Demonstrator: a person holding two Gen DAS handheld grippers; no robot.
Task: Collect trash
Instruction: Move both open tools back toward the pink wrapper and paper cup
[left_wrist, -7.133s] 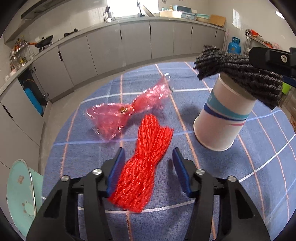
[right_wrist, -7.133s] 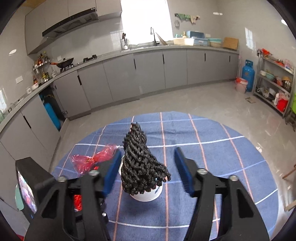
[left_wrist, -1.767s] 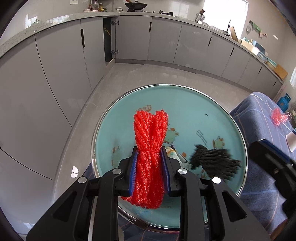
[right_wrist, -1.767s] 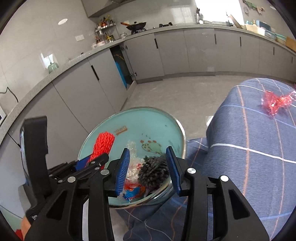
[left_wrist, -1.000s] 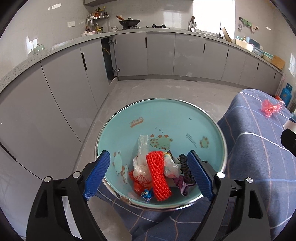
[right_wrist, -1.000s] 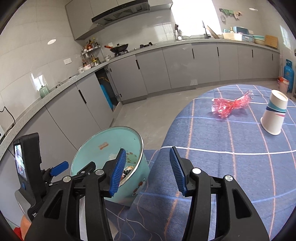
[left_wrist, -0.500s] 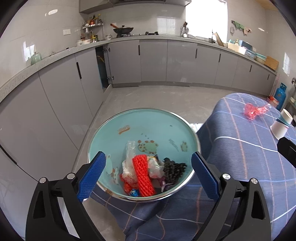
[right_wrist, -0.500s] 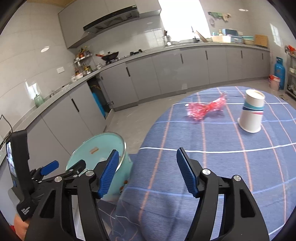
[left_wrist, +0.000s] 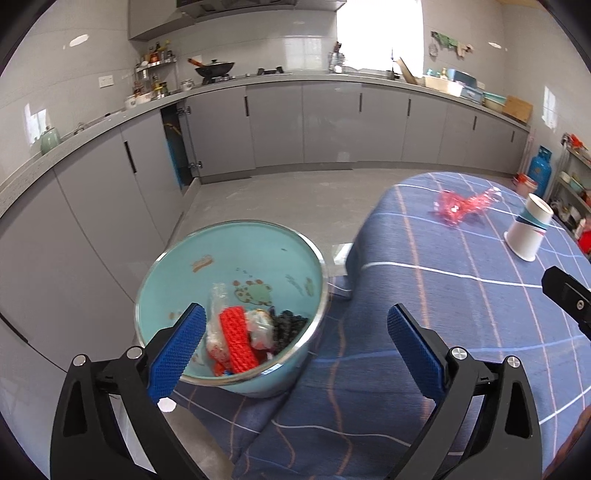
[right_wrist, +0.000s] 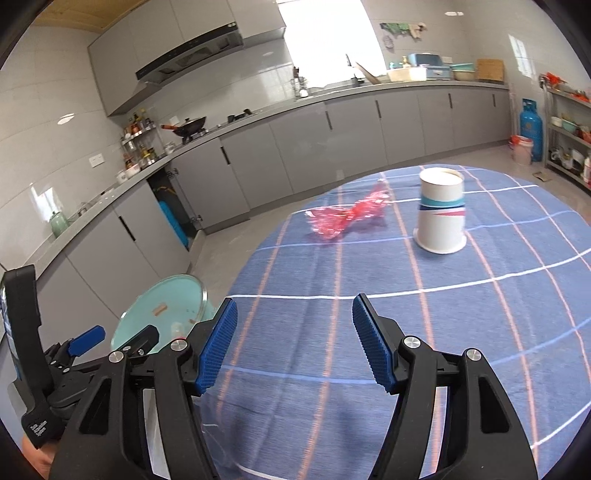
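Right wrist view: both tools empty, jaws wide apart.
Ahead of the right tool (right_wrist: 293, 343), the upturned paper cup (right_wrist: 440, 216) could tip and roll if nudged off-centre.

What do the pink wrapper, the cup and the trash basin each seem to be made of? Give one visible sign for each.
Pink wrapper: likely thin plastic film; it is translucent, crinkled and glints.
Cup: probably paper; matte white wall with printed blue and red bands, standing upside down.
Trash basin: apparently enamelled or painted metal; glossy turquoise inside with cartoon prints and a shiny silver rim.
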